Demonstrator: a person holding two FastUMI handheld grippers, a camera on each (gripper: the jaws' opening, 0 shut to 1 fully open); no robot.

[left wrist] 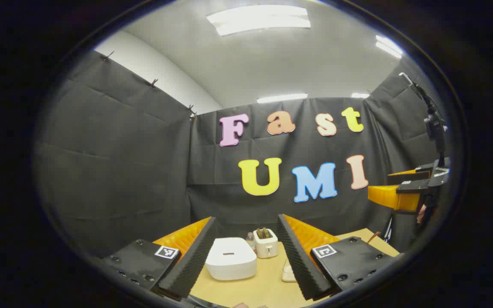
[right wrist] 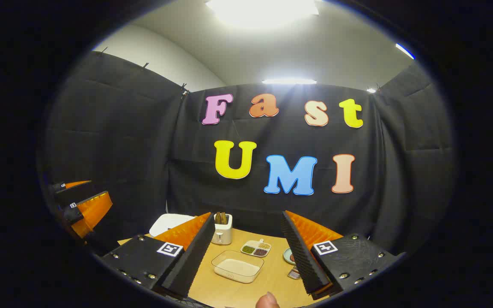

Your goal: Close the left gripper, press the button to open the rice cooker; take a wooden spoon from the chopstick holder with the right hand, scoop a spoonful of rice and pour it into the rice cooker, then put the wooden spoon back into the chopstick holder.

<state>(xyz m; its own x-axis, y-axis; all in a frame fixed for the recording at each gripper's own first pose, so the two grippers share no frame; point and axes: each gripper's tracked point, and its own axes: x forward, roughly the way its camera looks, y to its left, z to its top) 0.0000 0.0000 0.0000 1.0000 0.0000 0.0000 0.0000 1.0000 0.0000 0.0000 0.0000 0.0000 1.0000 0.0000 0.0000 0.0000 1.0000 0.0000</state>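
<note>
Rice cooker (left wrist: pixel 231 258): sat lid down, low centre of left gripper view, on the surface (left wrist: pixel 268 284).
Chopstick holder (right wrist: pixel 222 229): stood behind the rice tray (right wrist: pixel 238 266), lower centre of right gripper view.
Left claw (left wrist: pixel 246 256): spread, empty.
Right claw (right wrist: pixel 246 256): spread, empty.

Left tool (left wrist: pixel 246 252) held above surface (left wrist: pixel 268 286), fingers wide apart, nothing between them. White rice cooker (left wrist: pixel 231 258) stands on surface, lid down, seen between fingers nearer left one. Just behind it, chopstick holder (left wrist: pixel 265 244) with wooden handles sticking up; small bottle (left wrist: pixel 250 240) between the two. Pale item (left wrist: pixel 288 273) beside right finger, partly hidden. Right tool (left wrist: pixel 394 188) far at right edge, raised, apart from all.
</note>
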